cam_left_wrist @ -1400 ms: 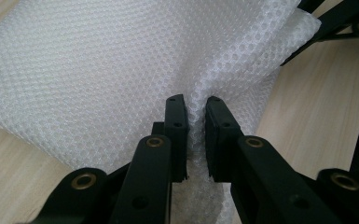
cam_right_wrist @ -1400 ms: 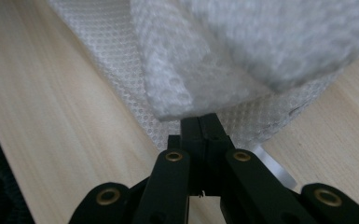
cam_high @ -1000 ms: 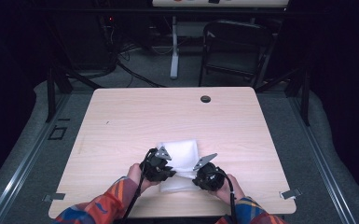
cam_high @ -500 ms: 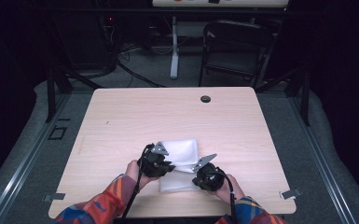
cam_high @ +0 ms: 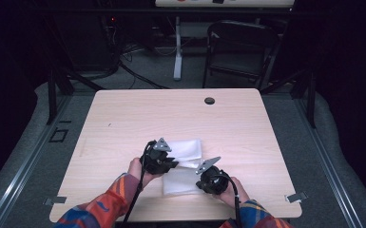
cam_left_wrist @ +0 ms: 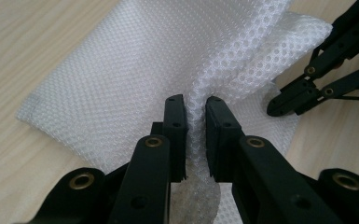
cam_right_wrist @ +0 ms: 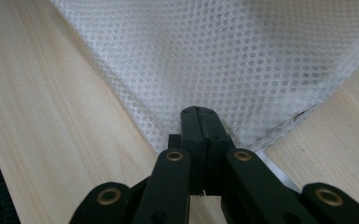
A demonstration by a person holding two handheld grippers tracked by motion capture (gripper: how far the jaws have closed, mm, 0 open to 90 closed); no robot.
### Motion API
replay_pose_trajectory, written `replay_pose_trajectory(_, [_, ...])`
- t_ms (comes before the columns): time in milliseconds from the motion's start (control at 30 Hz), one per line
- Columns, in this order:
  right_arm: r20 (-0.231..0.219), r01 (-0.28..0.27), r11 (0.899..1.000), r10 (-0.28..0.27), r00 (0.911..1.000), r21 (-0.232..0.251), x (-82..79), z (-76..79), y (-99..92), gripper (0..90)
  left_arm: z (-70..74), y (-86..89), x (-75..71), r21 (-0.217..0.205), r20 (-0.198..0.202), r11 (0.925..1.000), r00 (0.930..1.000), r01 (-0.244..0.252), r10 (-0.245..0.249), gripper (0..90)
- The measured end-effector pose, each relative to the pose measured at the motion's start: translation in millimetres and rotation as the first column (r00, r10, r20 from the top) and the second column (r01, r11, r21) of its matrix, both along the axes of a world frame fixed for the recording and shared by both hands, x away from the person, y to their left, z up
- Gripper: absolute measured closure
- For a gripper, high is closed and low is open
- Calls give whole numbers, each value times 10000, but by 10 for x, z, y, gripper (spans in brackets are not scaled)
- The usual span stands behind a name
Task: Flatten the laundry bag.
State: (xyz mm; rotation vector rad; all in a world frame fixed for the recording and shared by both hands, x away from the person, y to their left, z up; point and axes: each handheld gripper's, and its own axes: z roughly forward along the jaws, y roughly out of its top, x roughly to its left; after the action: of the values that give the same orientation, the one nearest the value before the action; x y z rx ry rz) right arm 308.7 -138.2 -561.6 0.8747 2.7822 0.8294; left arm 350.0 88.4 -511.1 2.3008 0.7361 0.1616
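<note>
A white mesh cloth (cam_high: 186, 148) lies folded near the front of the wooden table (cam_high: 123, 123). My left gripper (cam_high: 175, 164) comes at it from the left. In the left gripper view a raised fold of the mesh cloth (cam_left_wrist: 121, 70) runs between the nearly closed jaws of the left gripper (cam_left_wrist: 196, 114), which pinch it. My right gripper (cam_high: 198, 176) holds the cloth's lower right part. In the right gripper view the right gripper (cam_right_wrist: 199, 116) has its jaws pressed together on the edge of the mesh cloth (cam_right_wrist: 242, 51). The right gripper (cam_left_wrist: 284, 102) also appears at the cloth's far edge in the left gripper view.
A round dark grommet (cam_high: 209, 100) sits at the table's far edge. Bare wood lies to the left, right and beyond the cloth. A black chair (cam_high: 237, 47) and cables stand on the floor behind the table. A metal bracket (cam_high: 297, 196) marks the front right corner.
The left gripper has edged slightly with its fold of mesh. The right gripper has kept still.
</note>
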Motion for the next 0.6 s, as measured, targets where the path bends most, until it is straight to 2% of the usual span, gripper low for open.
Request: replay_pose_trajectory(600, [-57,-65,9999,65,10000,-99,11,8,-3,900,70,-44,167,-183,378,9996,9991,-207,213,802])
